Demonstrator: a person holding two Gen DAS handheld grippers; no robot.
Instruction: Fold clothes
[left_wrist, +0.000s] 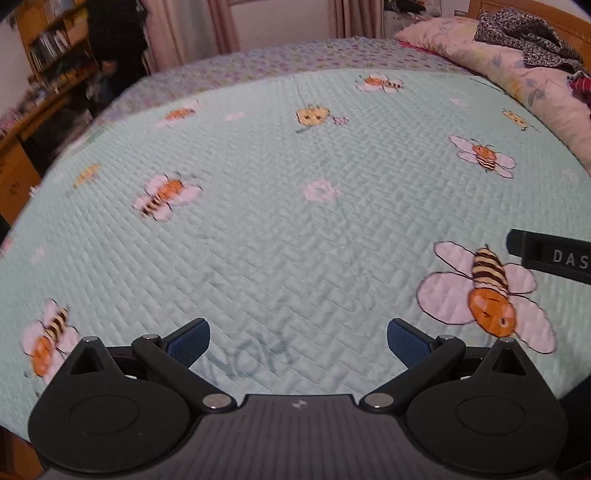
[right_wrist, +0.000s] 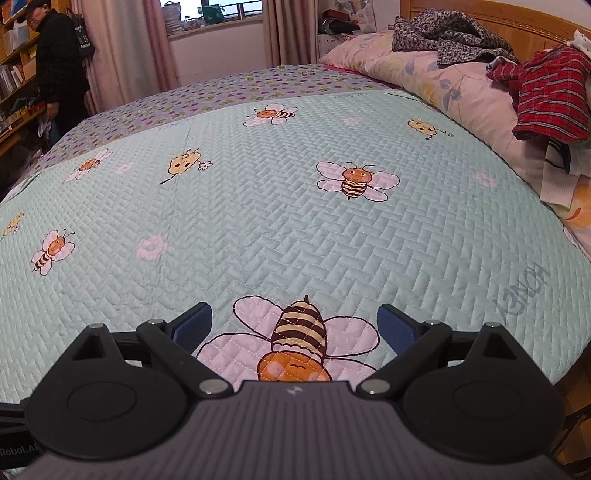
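Observation:
A pile of clothes lies on the pillows at the far right of the bed: a red plaid garment (right_wrist: 550, 99), a dark speckled garment (right_wrist: 450, 33) and a white piece (right_wrist: 557, 177) below the plaid. The speckled garment also shows in the left wrist view (left_wrist: 528, 33). My left gripper (left_wrist: 298, 343) is open and empty, low over the near edge of the mint bee-print quilt (left_wrist: 258, 221). My right gripper (right_wrist: 294, 330) is open and empty over a large bee print on the quilt (right_wrist: 258, 229). The side of the right gripper (left_wrist: 550, 254) shows at the right edge of the left wrist view.
Floral pillows (right_wrist: 436, 81) lie along the wooden headboard (right_wrist: 495, 18) at the right. A person in black (right_wrist: 55, 62) stands by bookshelves (left_wrist: 48, 48) at the far left. Curtains (right_wrist: 122, 48) and a window are behind the bed.

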